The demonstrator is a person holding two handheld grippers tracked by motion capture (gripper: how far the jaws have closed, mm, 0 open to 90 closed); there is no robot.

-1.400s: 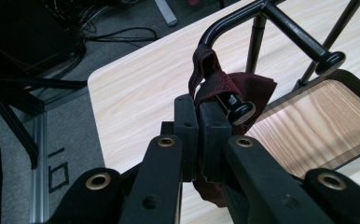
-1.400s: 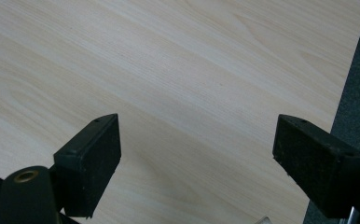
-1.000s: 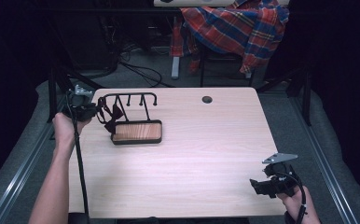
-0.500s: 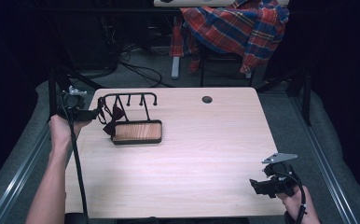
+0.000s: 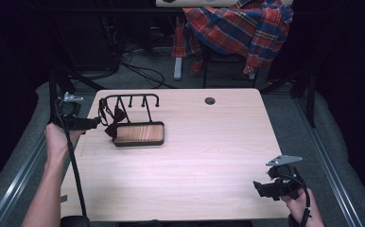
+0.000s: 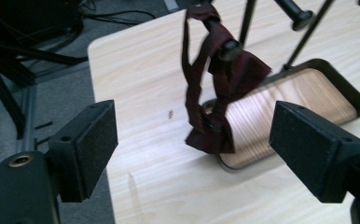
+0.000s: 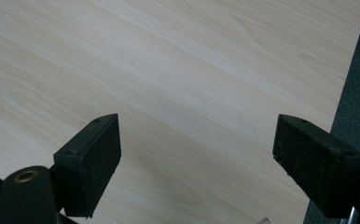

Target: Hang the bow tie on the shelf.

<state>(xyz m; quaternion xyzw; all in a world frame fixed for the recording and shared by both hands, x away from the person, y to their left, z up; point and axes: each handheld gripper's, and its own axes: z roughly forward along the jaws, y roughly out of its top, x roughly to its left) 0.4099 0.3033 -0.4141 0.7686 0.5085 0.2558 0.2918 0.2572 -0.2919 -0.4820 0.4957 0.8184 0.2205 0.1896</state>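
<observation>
Fingers (image 6: 87, 149) wide apart before dark maroon bow tie (image 6: 215, 93) on rack peg (image 6: 229, 48)

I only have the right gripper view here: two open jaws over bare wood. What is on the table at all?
Observer: A black rack with a wooden base stands near the far left corner.
Operator: Anything on the rack?
Observer: A dark red bow tie hangs from one peg.
Operator: Where is the left gripper?
Observer: The left gripper is open and aimed at the bow tie, not touching it.
</observation>
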